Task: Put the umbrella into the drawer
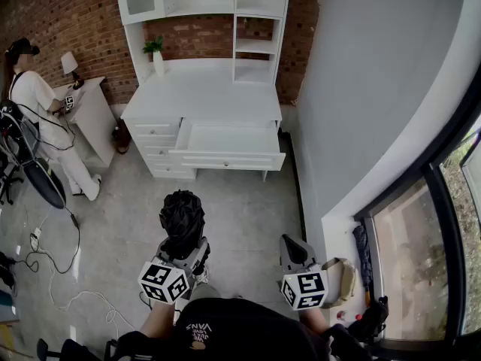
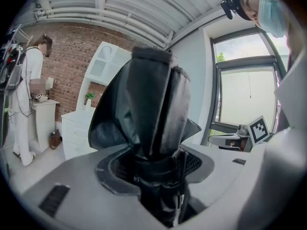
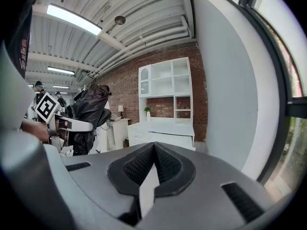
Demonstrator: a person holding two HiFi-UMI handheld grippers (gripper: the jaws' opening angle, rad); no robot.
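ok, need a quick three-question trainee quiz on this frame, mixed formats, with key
1. True or false: the wide drawer of the white desk is pulled open.
2. What is the left gripper doing? A) open and empty B) shut on the black umbrella C) shut on a cloth
3. Fill in: the right gripper's jaws are ____, with nothing between them.
Key: 1 true; 2 B; 3 shut.

A person in white (image 1: 36, 100) stands near a lamp (image 1: 69, 62) by the brick wall (image 1: 68, 13).
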